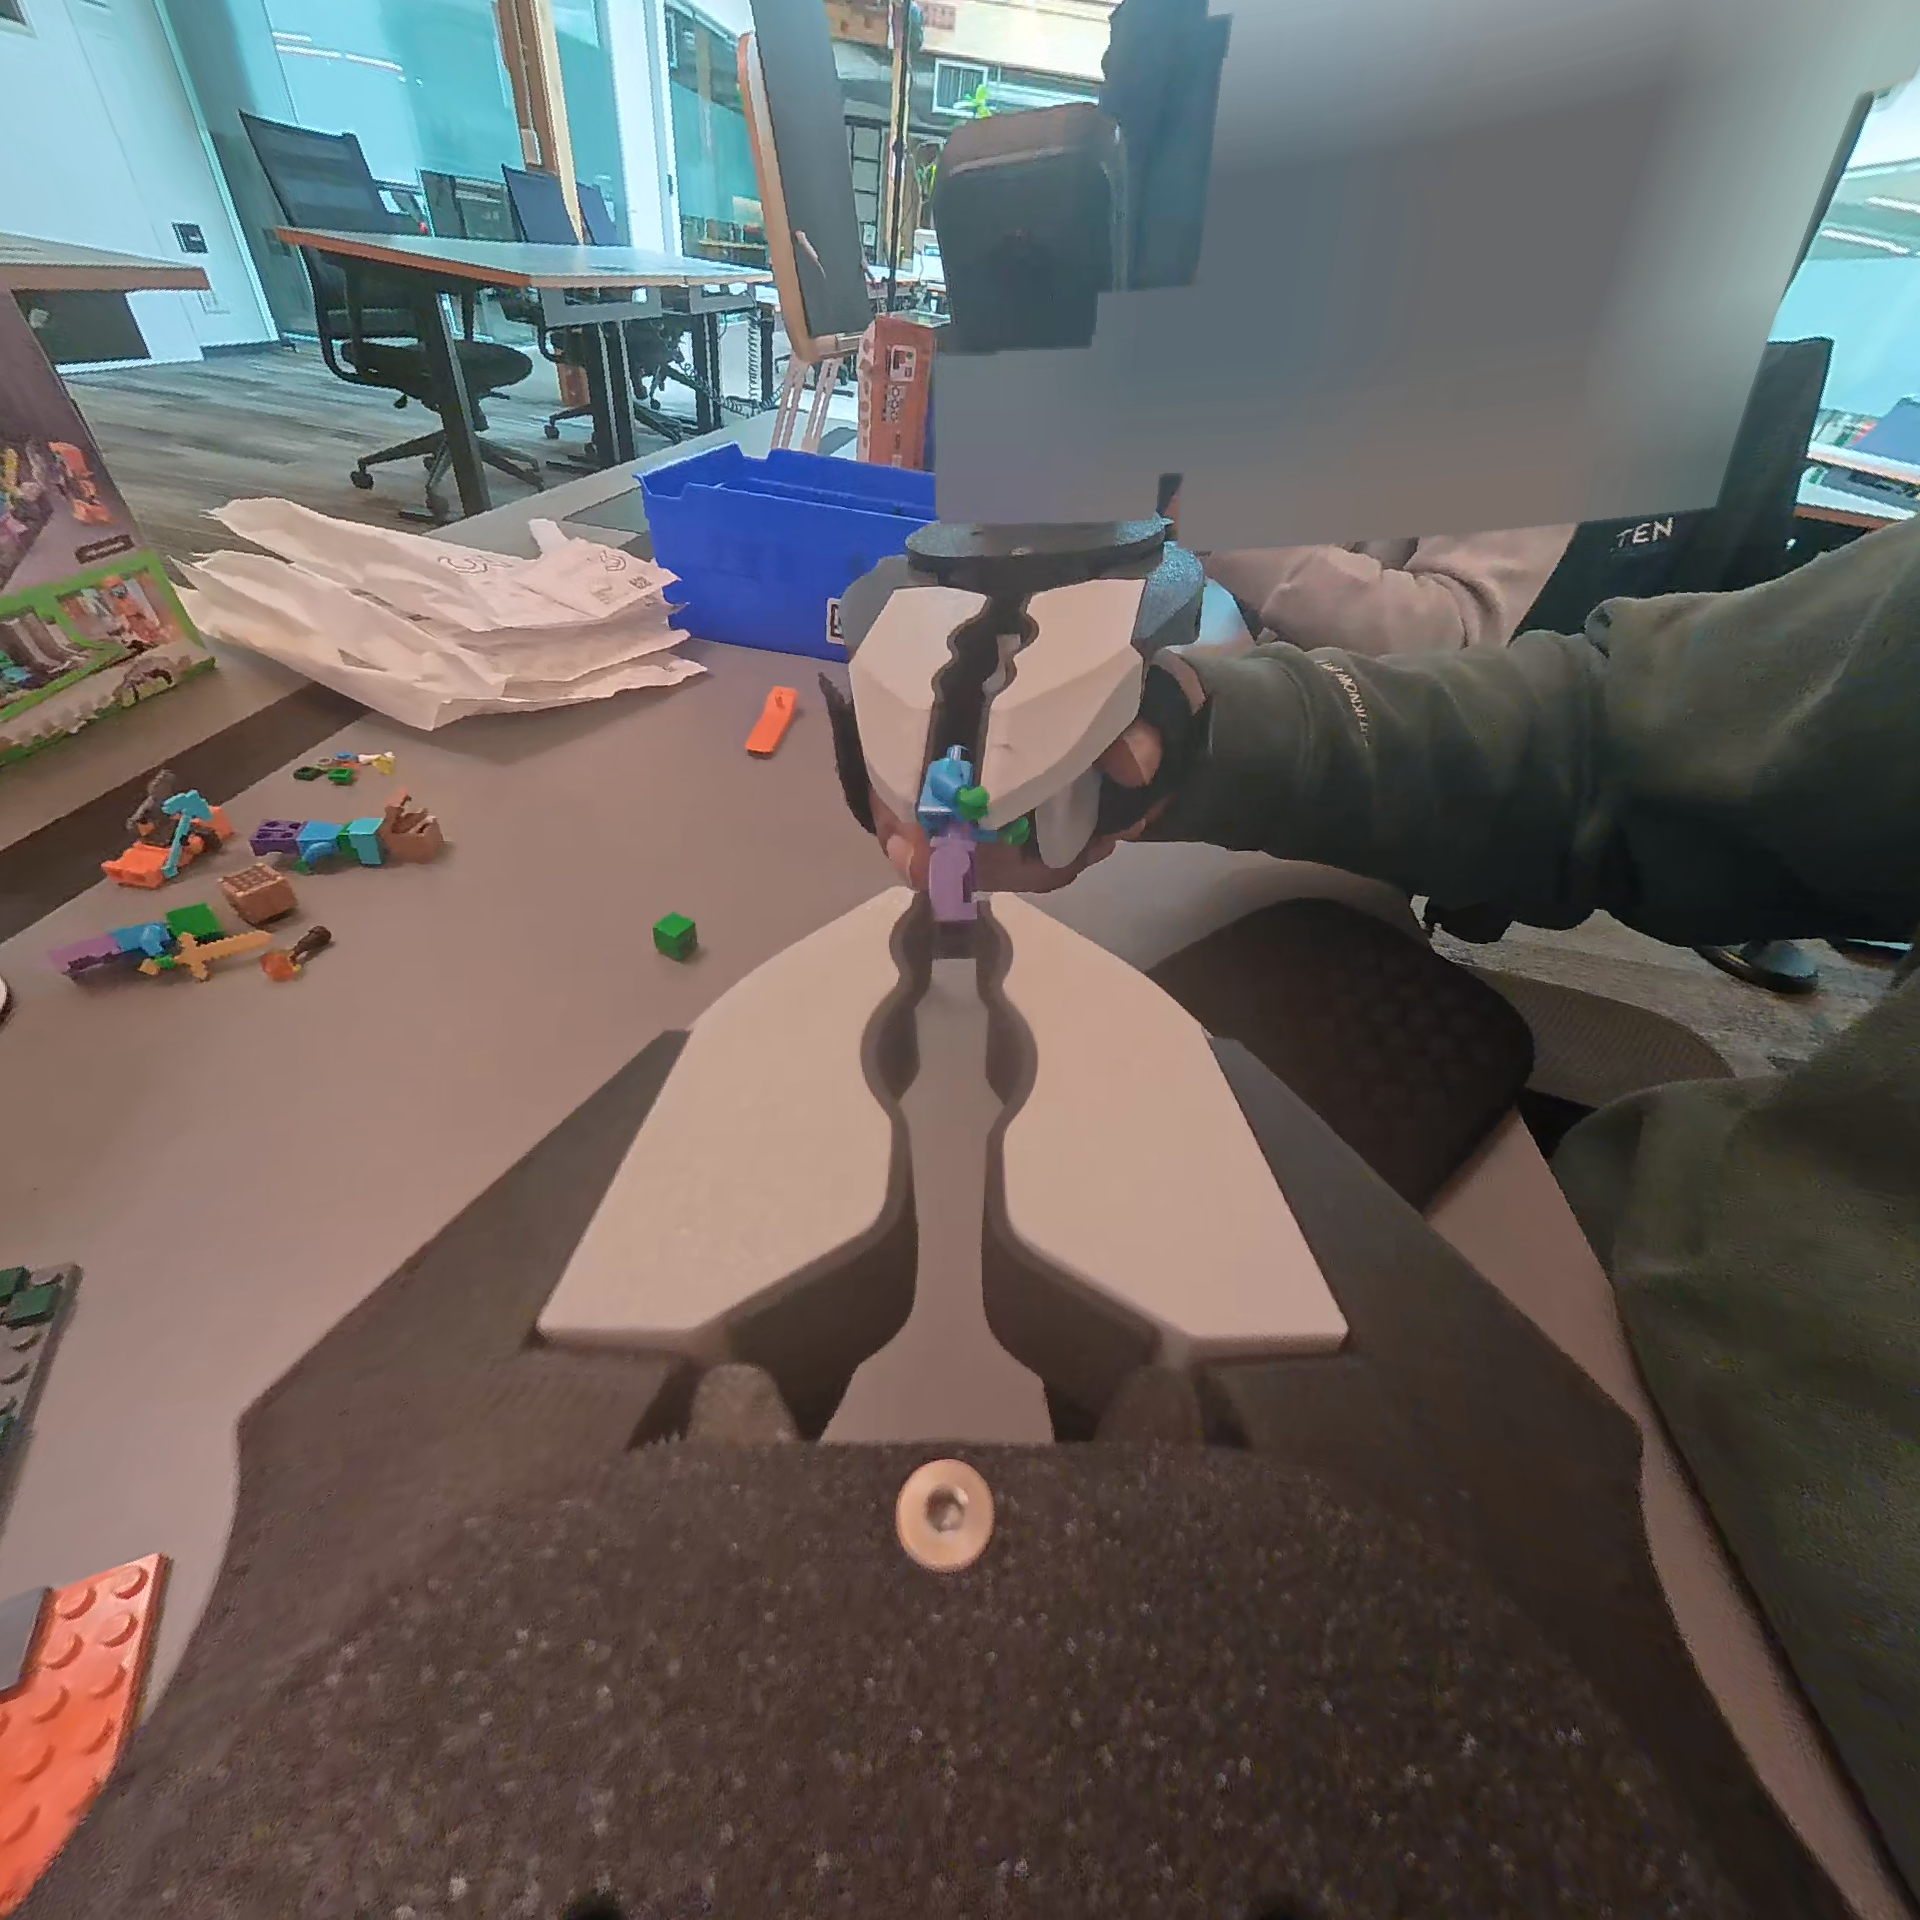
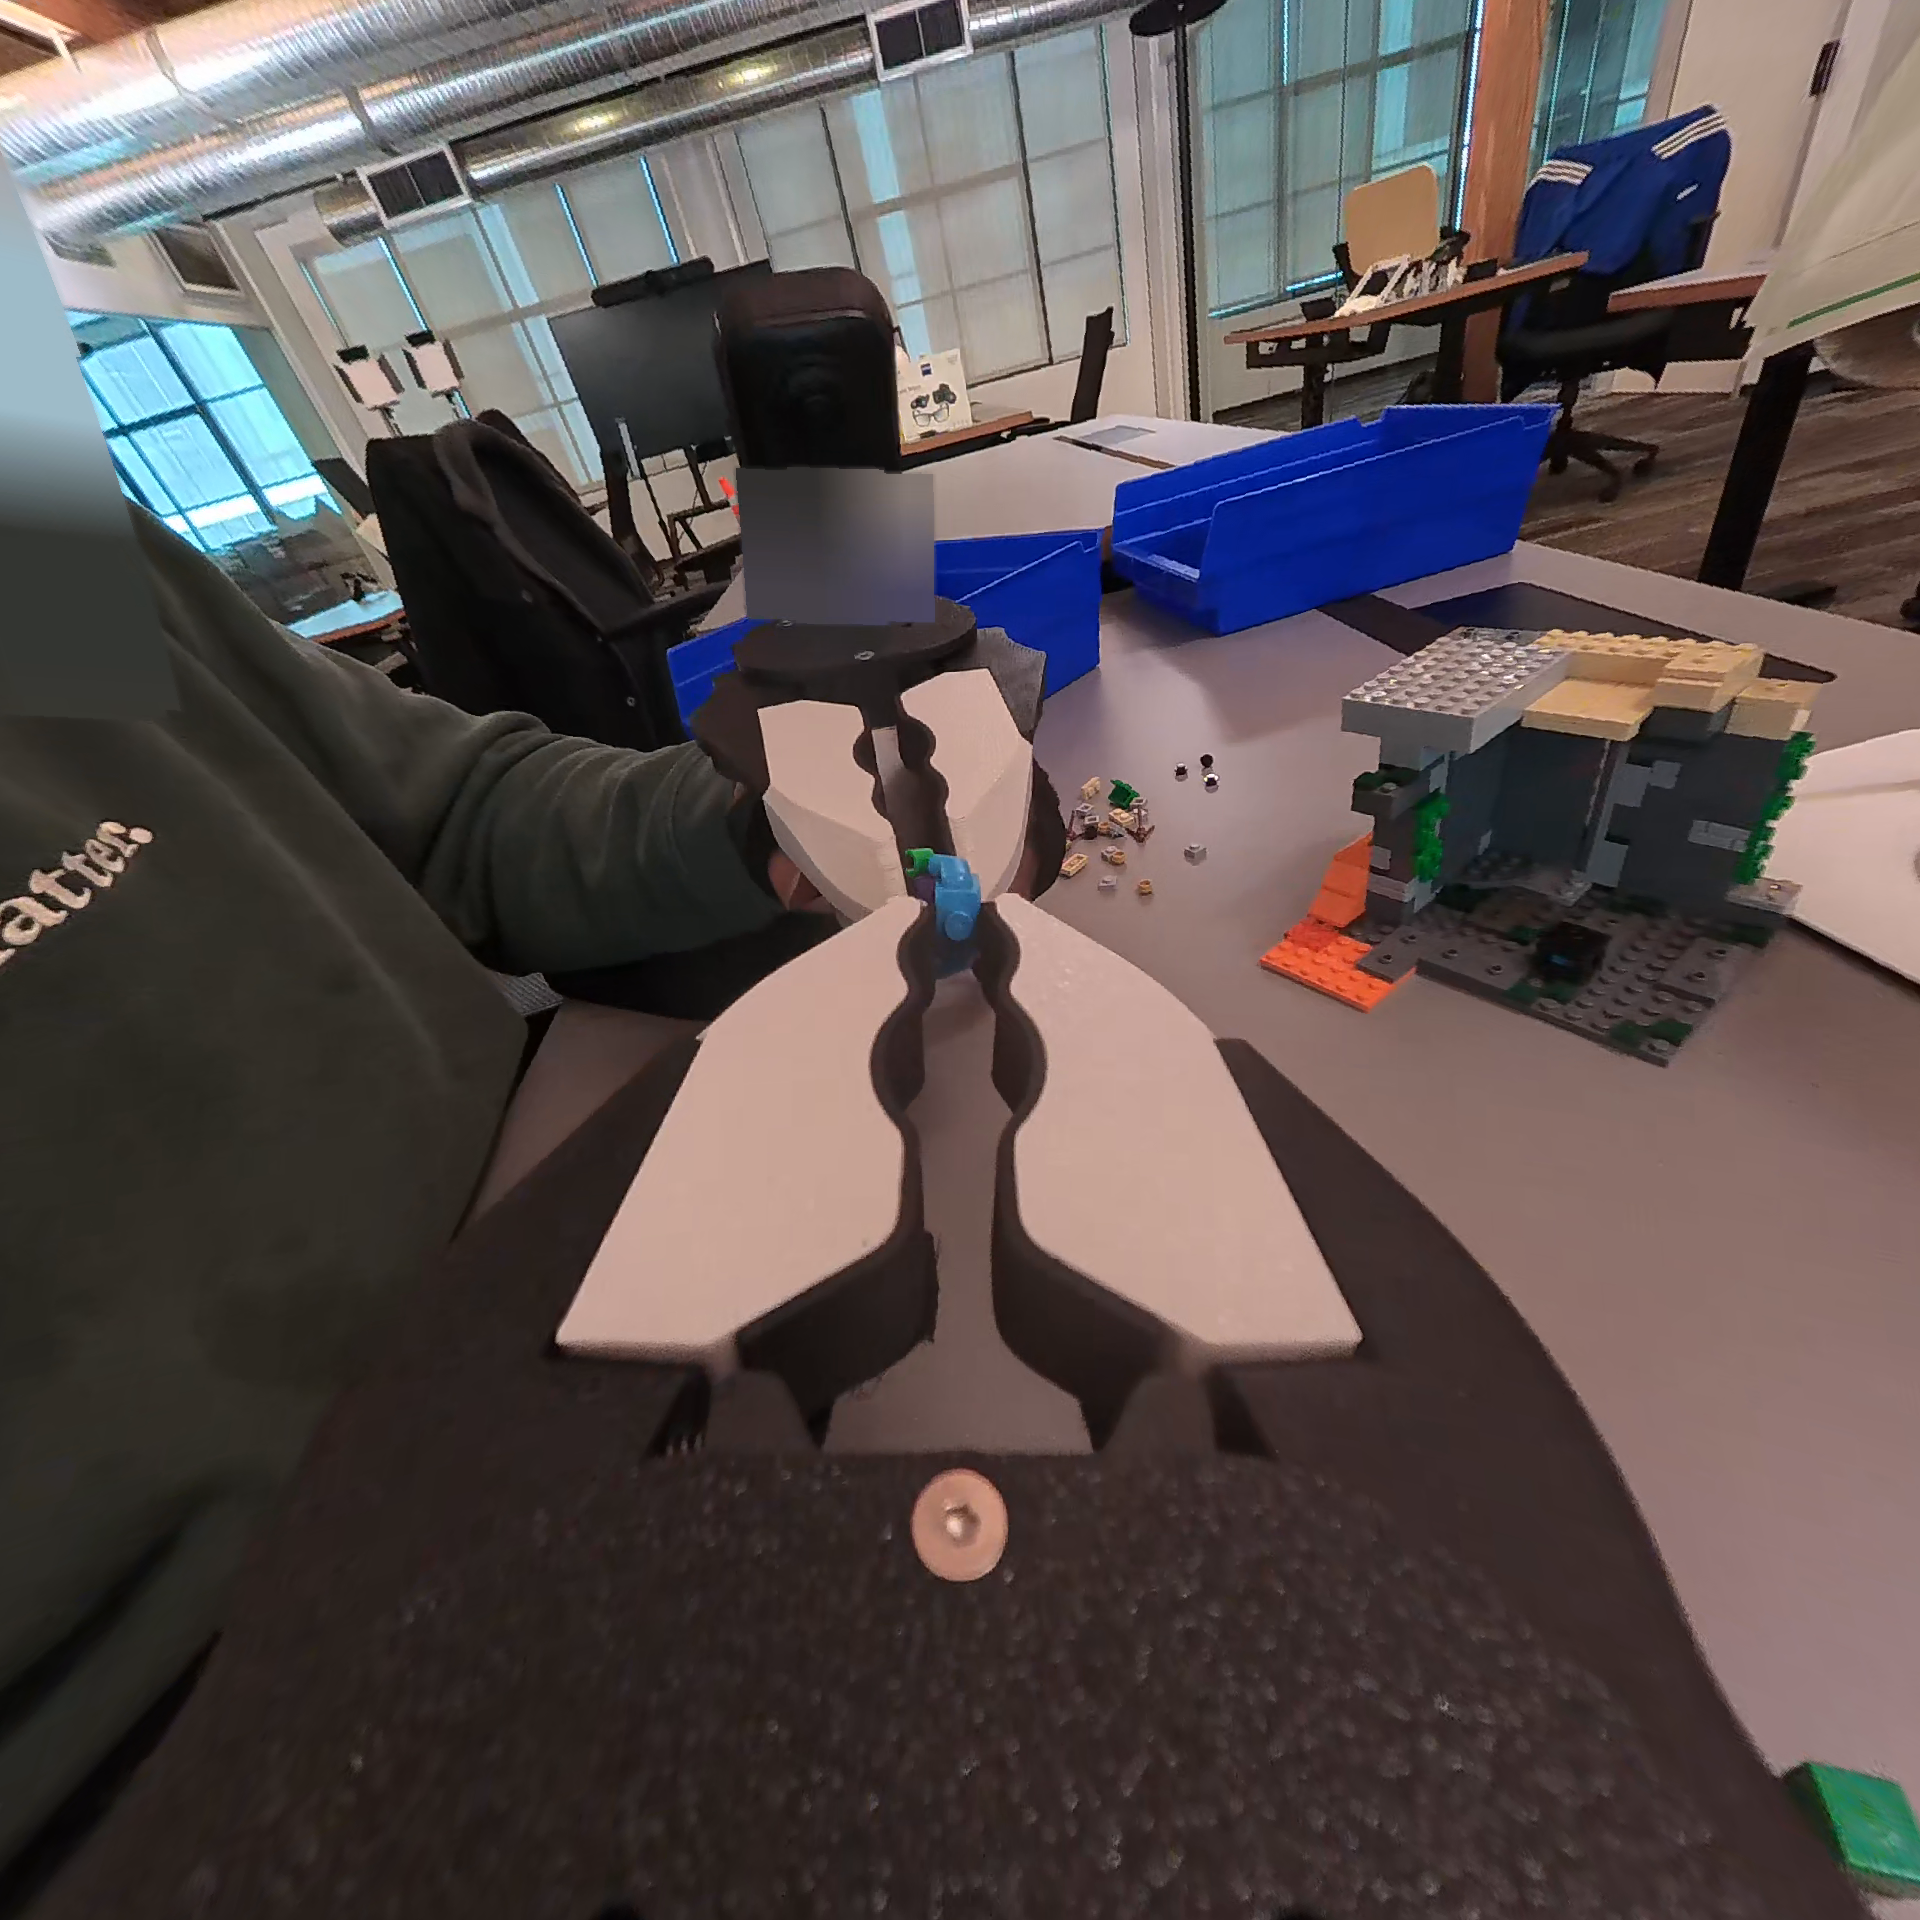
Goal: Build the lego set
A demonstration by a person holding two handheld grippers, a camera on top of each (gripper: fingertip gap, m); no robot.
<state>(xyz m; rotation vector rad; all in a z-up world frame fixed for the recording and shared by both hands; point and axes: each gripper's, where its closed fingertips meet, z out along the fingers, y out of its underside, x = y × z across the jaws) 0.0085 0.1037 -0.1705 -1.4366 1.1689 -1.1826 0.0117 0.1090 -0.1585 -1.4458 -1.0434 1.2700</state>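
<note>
The small toy figure (image 1: 951, 831) hangs in the air between my two grippers, above the near edge of the grey counter (image 1: 520, 1039). My left gripper (image 1: 951, 925) has its fingers nearly closed on the figure's purple legs, and my right gripper (image 2: 951, 935) has its fingers nearly closed on the blue torso, whose green hands poke out to one side. I judge the figure very light, hard and slick, built of small snap-fit pieces, so it could twist or pop apart at the waist; the flat sides of legs and torso look like the best places to pinch, not the thin arms. To the left of the figure, on the counter, lie a loose green cube (image 1: 674, 935), an orange separator tool (image 1: 772, 719), and farther left a scatter of small built figures and bricks (image 1: 260, 862). Behind these sit crumpled white paper bags (image 1: 436, 613) and a blue bin (image 1: 769, 551). To the figure's other side, in the right wrist view, stands a grey brick-built structure (image 2: 1558, 821) on a studded base, with tiny loose pieces (image 2: 1117, 826) between it and the figure.
</note>
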